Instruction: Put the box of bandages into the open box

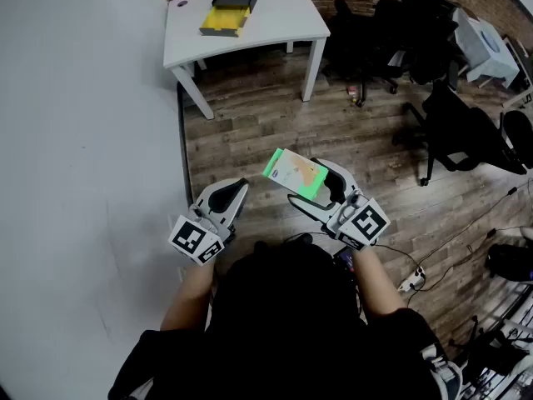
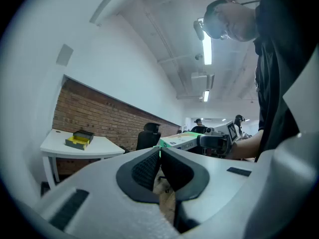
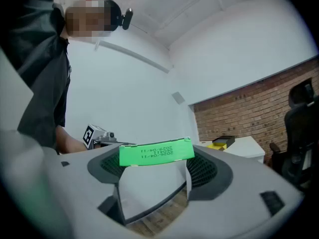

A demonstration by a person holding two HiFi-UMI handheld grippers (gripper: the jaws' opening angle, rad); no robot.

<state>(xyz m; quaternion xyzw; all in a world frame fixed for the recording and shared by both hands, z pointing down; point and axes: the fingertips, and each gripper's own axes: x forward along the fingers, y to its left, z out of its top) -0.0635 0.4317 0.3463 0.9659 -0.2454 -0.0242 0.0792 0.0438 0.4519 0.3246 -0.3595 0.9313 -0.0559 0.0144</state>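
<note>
The box of bandages point(image 1: 294, 175), white with green ends, is clamped between the wide-spread jaws of my right gripper point(image 1: 314, 192) at waist height over the wooden floor. In the right gripper view its green end flap point(image 3: 156, 152) fills the gap between the pads. My left gripper point(image 1: 236, 192) is shut and holds nothing; its pads point(image 2: 149, 167) meet. The open box point(image 1: 232, 6), black with a yellow lining, lies on the white table point(image 1: 287, 19) some way ahead. That open box point(image 2: 79, 139) shows small in the left gripper view and also small point(image 3: 222, 143) in the right gripper view.
A white wall point(image 1: 83, 140) runs along the left. Black office chairs point(image 1: 400, 32) stand right of the table, with more point(image 1: 466, 132) by the right edge. Cables and a power strip point(image 1: 412, 280) lie on the floor at the lower right. A brick wall point(image 2: 99, 113) backs the table.
</note>
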